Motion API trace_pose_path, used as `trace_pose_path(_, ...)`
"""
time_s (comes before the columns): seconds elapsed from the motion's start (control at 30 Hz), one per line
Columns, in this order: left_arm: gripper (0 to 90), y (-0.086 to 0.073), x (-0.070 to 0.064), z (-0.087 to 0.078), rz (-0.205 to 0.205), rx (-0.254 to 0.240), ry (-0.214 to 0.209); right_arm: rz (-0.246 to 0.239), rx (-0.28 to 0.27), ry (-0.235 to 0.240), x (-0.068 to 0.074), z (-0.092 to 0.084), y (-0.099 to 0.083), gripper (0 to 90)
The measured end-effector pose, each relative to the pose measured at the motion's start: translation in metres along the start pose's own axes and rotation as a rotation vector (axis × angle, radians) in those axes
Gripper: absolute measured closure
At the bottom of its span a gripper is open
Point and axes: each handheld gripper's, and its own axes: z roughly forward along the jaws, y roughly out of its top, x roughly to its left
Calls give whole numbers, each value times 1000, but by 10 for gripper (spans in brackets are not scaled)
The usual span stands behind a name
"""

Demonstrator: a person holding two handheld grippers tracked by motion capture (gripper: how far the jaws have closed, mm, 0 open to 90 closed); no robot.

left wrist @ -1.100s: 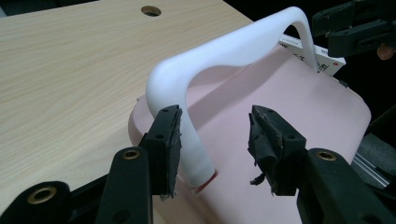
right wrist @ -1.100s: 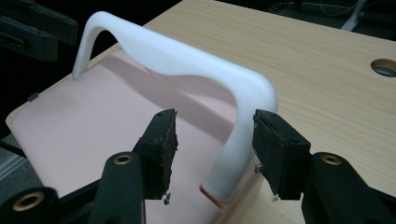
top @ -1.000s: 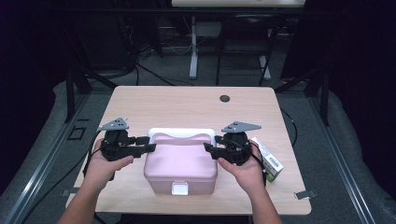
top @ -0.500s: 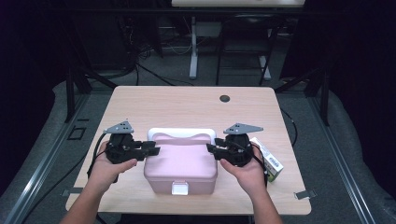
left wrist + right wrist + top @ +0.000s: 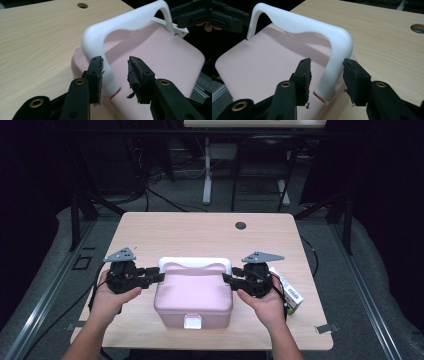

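- High view: pink plastic box [image 5: 193, 292] with white arched handle [image 5: 195, 263] sits near the table's [image 5: 200, 230] front edge.
- Left tongs [image 5: 115, 72] and right tongs [image 5: 326, 71] straddle the handle's ends, having just opened, not pressing.

Table [image 5: 200, 227] evenly lit from above, wood bright; surroundings far and at both sides sink into near-black. High view soft, low detail, slight colour noise in dark areas. White handle [image 5: 130, 23] brightest spot in both gripper views, close to overexposed, casting soft shadow on pink lid [image 5: 160, 57]. Black jaws at bottom edge of gripper views fairly sharp, frayed pads readable. Far end of handle and table hole [image 5: 418, 28] mildly soft. Wide-angle stretch toward gripper-view edges. No motion blur.
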Motion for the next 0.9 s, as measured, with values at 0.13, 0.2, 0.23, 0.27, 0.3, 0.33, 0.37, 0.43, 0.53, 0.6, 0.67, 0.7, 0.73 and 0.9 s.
trace_pose_path(0.13,610,-3,6,2,-10,4,23,16,11,-13,-2,5,-2,520)
trace_pose_path(0.2,598,-4,7,5,-20,8,23,19,14,-12,-4,7,-3,511)
trace_pose_path(0.23,590,-5,8,6,-20,10,20,23,14,-15,-5,9,-4,508)
trace_pose_path(0.27,580,-5,8,6,-20,10,20,23,14,-15,-5,9,-4,508)
trace_pose_path(0.3,579,-6,9,9,-31,15,17,30,21,-16,-6,11,-5,508)
trace_pose_path(0.33,574,-6,10,10,-31,15,15,31,21,-15,-7,12,-6,508)
trace_pose_path(0.37,567,-7,11,10,-32,13,12,37,25,-11,-8,13,-6,506)
trace_pose_path(0.43,565,-7,11,11,-37,14,8,48,20,5,-9,15,-7,505)
trace_pose_path(0.53,558,-8,11,14,-43,6,-10,54,15,26,-10,16,-8,506)
trace_pose_path(0.6,560,-8,10,16,-42,5,-26,54,12,40,-8,17,-8,520)
trace_pose_path(0.67,562,-8,7,17,-21,11,-16,41,18,52,-5,18,-8,533)
trace_pose_path(0.7,564,-8,6,16,-16,15,-10,31,17,49,-4,18,-8,526)
trace_pose_path(0.73,571,-8,6,16,-16,13,-8,25,21,39,-2,18,-8,526)
trace_pose_path(0.9,618,-7,5,13,5,11,3,16,21,19,0,15,-7,588)
